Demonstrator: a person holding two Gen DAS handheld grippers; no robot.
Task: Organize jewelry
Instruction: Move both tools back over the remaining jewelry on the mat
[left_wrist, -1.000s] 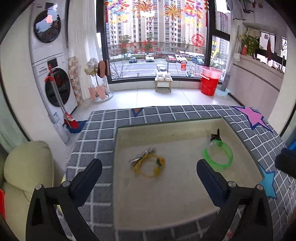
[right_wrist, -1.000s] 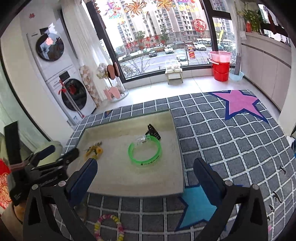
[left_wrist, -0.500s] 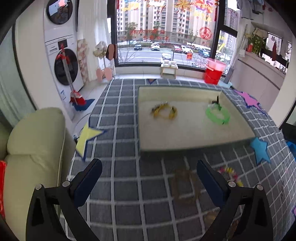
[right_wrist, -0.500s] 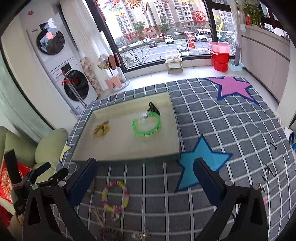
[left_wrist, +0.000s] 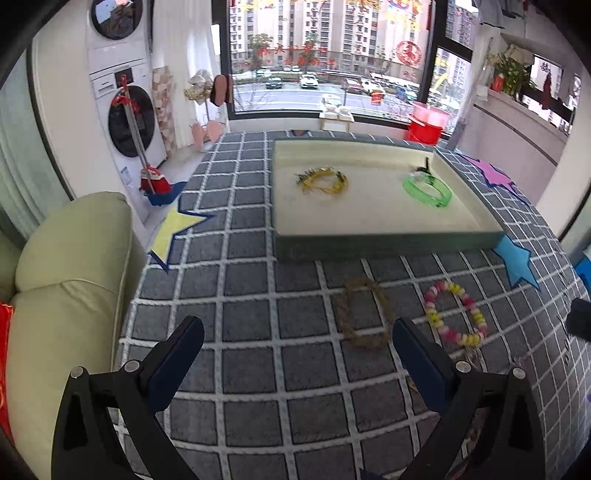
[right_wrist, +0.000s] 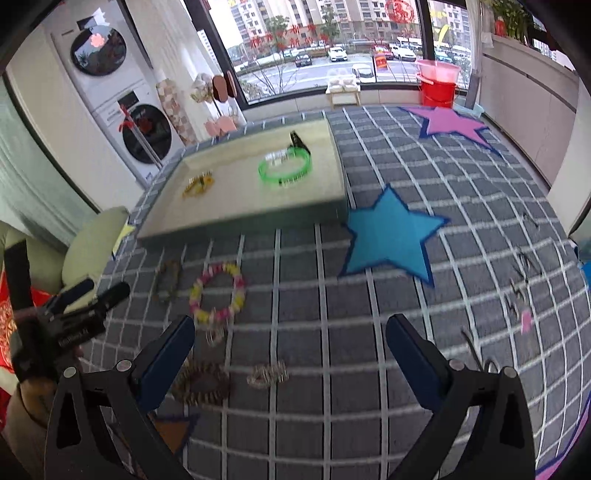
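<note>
From my left wrist camera I see a pale green sofa (left_wrist: 70, 280) at the far left, then the grey checked cloth (left_wrist: 251, 317) covering the table. My left gripper (left_wrist: 297, 356) hovers above that cloth with its jaws spread wide and nothing between them. Ahead sits a cream tray (left_wrist: 388, 242), and inside it a yellow bracelet (left_wrist: 323, 180) lies on the left and a green bangle (left_wrist: 427, 187) on the right, well apart from each other. In front of the tray, on the cloth, a brown braided bracelet (left_wrist: 364, 314) lies just beside a pink and yellow beaded bracelet (left_wrist: 454, 314). From my right wrist camera, the beaded bracelet shows to the left of centre, and nearer to me lie a dark brown coiled bracelet (right_wrist: 201, 382) and a small silver one (right_wrist: 267, 373), close together. My right gripper (right_wrist: 290, 356) hangs over them, jaws also spread and empty. Further right a blue star (right_wrist: 388, 236) is printed on the cloth, and a few thin dark hairpins (right_wrist: 522, 277) lie scattered near the right edge, too blurred to describe further.
</note>
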